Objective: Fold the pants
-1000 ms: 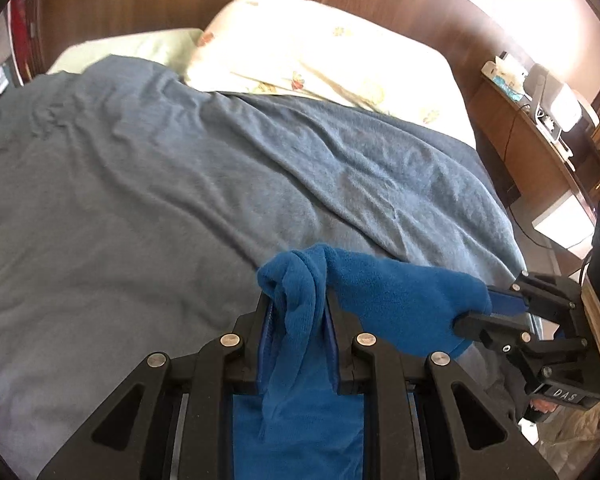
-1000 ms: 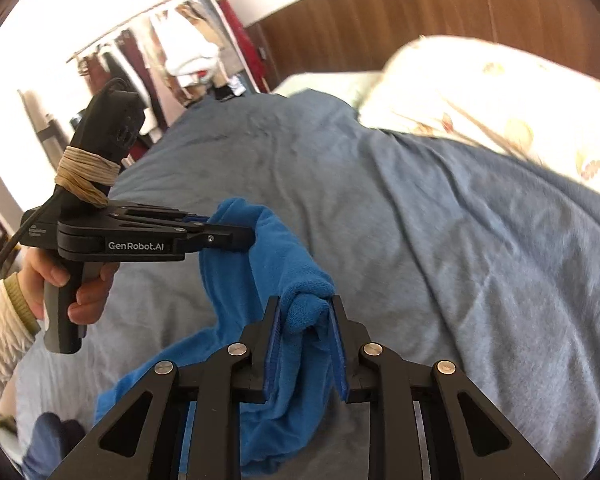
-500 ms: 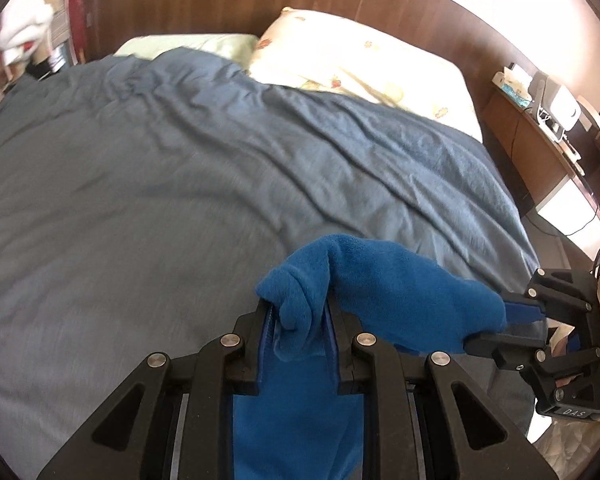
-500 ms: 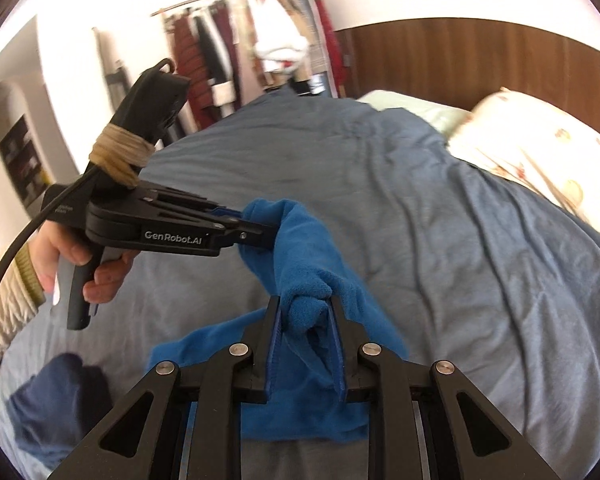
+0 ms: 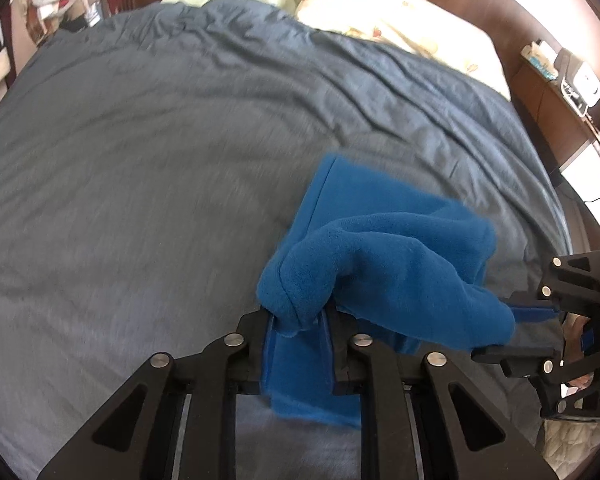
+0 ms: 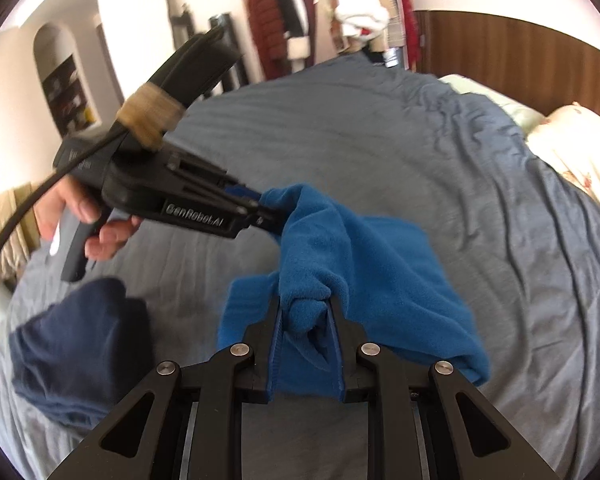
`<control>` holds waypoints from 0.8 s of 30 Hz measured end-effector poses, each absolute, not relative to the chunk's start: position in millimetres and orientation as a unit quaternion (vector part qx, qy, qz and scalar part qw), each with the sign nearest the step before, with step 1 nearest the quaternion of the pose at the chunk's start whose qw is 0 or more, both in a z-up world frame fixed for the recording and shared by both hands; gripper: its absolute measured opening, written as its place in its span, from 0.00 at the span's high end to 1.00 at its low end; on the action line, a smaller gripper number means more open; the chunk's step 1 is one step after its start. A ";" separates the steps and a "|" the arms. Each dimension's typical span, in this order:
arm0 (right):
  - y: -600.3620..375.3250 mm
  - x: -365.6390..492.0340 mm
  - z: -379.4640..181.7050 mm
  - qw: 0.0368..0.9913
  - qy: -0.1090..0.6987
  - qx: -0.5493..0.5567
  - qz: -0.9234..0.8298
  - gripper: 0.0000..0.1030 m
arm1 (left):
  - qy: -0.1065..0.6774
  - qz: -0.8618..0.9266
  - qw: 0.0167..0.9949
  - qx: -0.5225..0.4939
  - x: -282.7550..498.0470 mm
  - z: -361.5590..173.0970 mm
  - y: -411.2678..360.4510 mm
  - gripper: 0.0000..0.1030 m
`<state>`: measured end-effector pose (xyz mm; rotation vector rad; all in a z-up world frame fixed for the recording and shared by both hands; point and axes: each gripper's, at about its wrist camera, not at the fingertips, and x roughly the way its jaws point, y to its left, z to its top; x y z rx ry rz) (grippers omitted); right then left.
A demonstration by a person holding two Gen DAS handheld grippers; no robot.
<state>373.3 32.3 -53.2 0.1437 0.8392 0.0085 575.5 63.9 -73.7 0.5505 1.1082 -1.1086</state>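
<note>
Bright blue fleece pants (image 5: 384, 256) hang between my two grippers above the grey-blue bedspread (image 5: 148, 168). My left gripper (image 5: 298, 316) is shut on one bunched edge of the pants. My right gripper (image 6: 306, 308) is shut on another bunched edge (image 6: 340, 264). In the left wrist view the right gripper (image 5: 516, 328) shows at the right, its tips buried in the cloth. In the right wrist view the left gripper (image 6: 260, 210) shows at the left, held by a hand. Part of the pants flaps forward over the bed.
A dark navy garment (image 6: 76, 344) lies bunched on the bed at the lower left. Pillows (image 5: 400, 20) lie at the wooden headboard. A nightstand (image 5: 568, 80) stands right of the bed. A clothes rack (image 6: 324, 12) stands beyond the bed's far side.
Both grippers have swung to the left over the bed with the pants in them. The loose part of the pants has flipped out forward. The navy garment has come into the right wrist view.
</note>
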 end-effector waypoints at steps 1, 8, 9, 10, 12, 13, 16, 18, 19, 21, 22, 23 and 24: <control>36.9 374.2 -57.4 0.909 0.412 0.067 0.007 0.79 | 0.496 -0.490 0.673 0.247 575.6 -78.1 67.6 0.81; 62.0 379.0 -83.2 0.889 0.453 0.055 0.032 0.79 | 0.525 -0.465 0.659 0.273 569.6 -108.1 92.9 0.81; 66.4 378.7 -86.1 0.887 0.458 0.051 0.035 0.79 | 0.526 -0.462 0.657 0.282 568.7 -110.1 95.2 0.81; 71.8 380.2 -90.3 0.882 0.466 0.047 0.041 0.78 | 0.526 -0.460 0.655 0.287 568.1 -111.7 98.0 0.81; 79.5 380.1 -96.6 0.876 0.479 0.037 0.050 0.78 | 0.531 -0.454 0.654 0.290 568.5 -114.5 103.2 0.81; 81.7 380.0 -98.5 0.875 0.480 0.036 0.052 0.78 | 0.532 -0.450 0.655 0.292 568.4 -115.6 105.7 0.81; 86.0 381.2 -101.8 0.870 0.488 0.041 0.059 0.75 | 0.528 -0.434 0.663 0.304 568.2 -117.6 109.8 0.89; 91.0 380.0 -103.8 0.864 0.496 0.053 0.071 0.74 | 0.526 -0.411 0.676 0.314 572.2 -118.3 114.2 0.91; 95.5 379.5 -105.6 0.856 0.505 0.069 0.091 0.74 | 0.531 -0.405 0.677 0.310 573.6 -117.7 116.8 0.91; 101.9 377.7 -108.5 0.843 0.520 0.082 0.112 0.74 | 0.535 -0.397 0.683 0.298 572.8 -110.0 123.6 0.91; 103.0 374.9 -106.2 0.842 0.519 0.088 0.119 0.74 | 0.530 -0.397 0.690 0.293 569.5 -104.3 125.6 0.91; 101.7 372.3 -102.1 0.846 0.511 0.092 0.119 0.74 | 0.524 -0.395 0.698 0.286 566.1 -97.6 127.0 0.91; 98.7 369.7 -96.6 0.853 0.500 0.094 0.113 0.74 | 0.518 -0.393 0.710 0.273 561.8 -87.4 128.5 0.89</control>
